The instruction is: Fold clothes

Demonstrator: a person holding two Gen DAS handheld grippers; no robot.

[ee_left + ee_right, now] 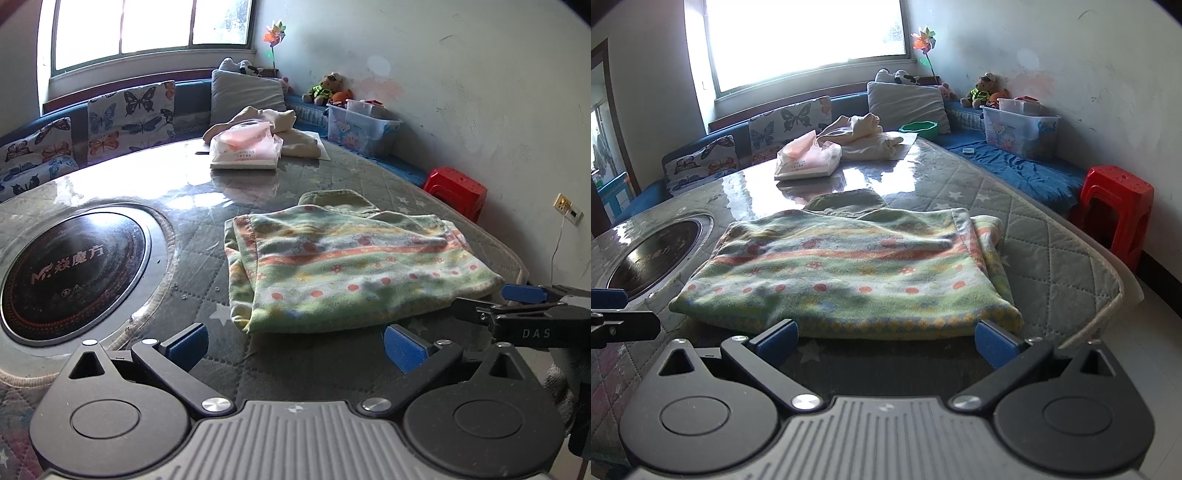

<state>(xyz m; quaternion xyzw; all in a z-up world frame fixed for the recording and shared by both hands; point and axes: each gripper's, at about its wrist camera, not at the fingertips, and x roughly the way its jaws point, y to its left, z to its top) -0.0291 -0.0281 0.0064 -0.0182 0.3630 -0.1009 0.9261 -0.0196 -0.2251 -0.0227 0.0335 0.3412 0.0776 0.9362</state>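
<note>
A folded green garment with orange, yellow and blue patterned stripes (347,262) lies flat on the quilted table; it also shows in the right wrist view (849,273). My left gripper (295,345) is open and empty, just short of the garment's near edge. My right gripper (886,341) is open and empty, also at the near edge, and shows at the right in the left wrist view (528,299). A cream garment (864,138) lies crumpled at the table's far end.
A round black induction cooktop (70,266) is set into the table on the left. A pink tissue pack (247,147) lies beyond the folded garment. A red stool (1115,206) stands off the right edge. A bench with butterfly cushions (129,110) and a plastic box (1019,129) runs behind.
</note>
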